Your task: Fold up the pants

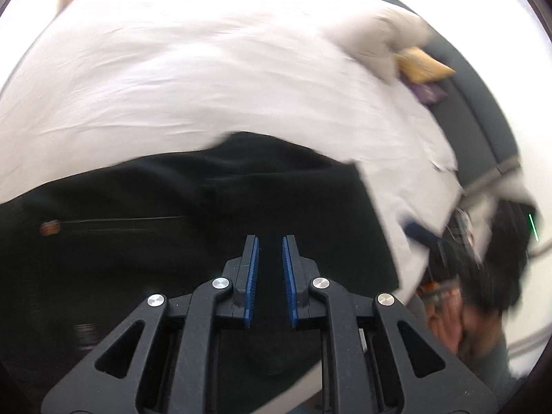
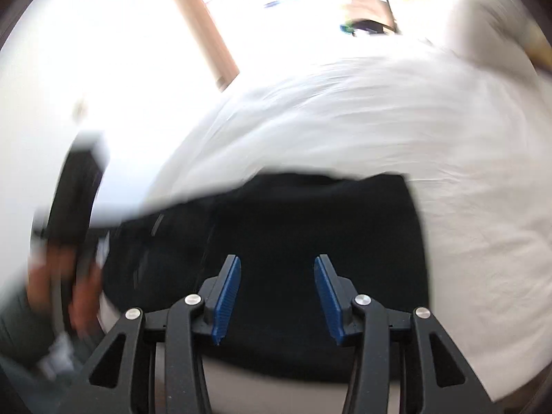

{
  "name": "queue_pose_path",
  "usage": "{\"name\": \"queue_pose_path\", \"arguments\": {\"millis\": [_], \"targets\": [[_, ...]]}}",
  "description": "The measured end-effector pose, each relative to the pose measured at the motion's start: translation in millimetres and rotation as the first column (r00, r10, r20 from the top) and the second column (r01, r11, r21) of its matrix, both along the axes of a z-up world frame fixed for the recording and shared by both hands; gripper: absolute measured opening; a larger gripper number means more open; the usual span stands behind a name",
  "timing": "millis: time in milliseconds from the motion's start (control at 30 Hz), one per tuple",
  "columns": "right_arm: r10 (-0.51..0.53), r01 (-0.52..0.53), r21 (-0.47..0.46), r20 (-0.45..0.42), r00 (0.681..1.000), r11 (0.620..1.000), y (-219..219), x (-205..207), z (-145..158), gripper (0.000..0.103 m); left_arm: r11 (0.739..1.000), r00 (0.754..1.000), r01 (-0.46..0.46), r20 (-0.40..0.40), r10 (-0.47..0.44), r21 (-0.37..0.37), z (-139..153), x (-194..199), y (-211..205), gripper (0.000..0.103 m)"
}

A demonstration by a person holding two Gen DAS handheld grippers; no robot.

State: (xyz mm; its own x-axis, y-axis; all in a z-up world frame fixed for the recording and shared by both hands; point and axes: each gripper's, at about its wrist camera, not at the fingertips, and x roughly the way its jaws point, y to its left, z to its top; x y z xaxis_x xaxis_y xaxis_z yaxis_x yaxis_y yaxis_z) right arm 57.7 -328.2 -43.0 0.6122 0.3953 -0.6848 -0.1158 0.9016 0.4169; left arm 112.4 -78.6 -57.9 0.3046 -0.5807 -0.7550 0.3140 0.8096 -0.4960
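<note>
White sheet (image 1: 172, 79) spread wide over a bed, lightly creased. Beyond, a pale wooden post (image 2: 203, 24) against strong, washed-out daylight. At the right, a dark grey surface (image 1: 476, 110) with 1 yellow cushion (image 1: 422, 65) and 1 purple one (image 1: 429, 92) touching.

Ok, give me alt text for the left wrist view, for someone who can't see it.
Black pants lie on a white sheet, filling the lower half of the blurred fisheye view. The left tongs hover above them, blue pads slightly apart with nothing between. At the right edge, a hand holds the other tool.
</note>
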Motion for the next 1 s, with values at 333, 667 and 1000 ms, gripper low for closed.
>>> {"name": "queue_pose_path", "arguments": {"millis": [333,667,1000], "targets": [[-0.151,0.276,0.39,-0.322,0.935,0.878,-99.3,97.0,-109.5,0.028,0.994,0.987,0.105,-0.121,-0.105,-0.005,-75.9,-22.9,-40.9,0.013],[-0.119,0.234,0.444,-0.272,0.955,0.865,-100.5,-1.2,-96.9,0.069,0.998,0.992,0.021,-0.121,-0.029,-0.061,-82.8,-30.9,-23.6,0.014],[-0.075,0.194,0.406,-0.289,0.954,0.893,-86.6,-22.1,-105.7,0.073,0.999,0.997,-0.035,-0.077,0.032,-0.038,-61.4,-51.8,-14.3,0.014]]}}
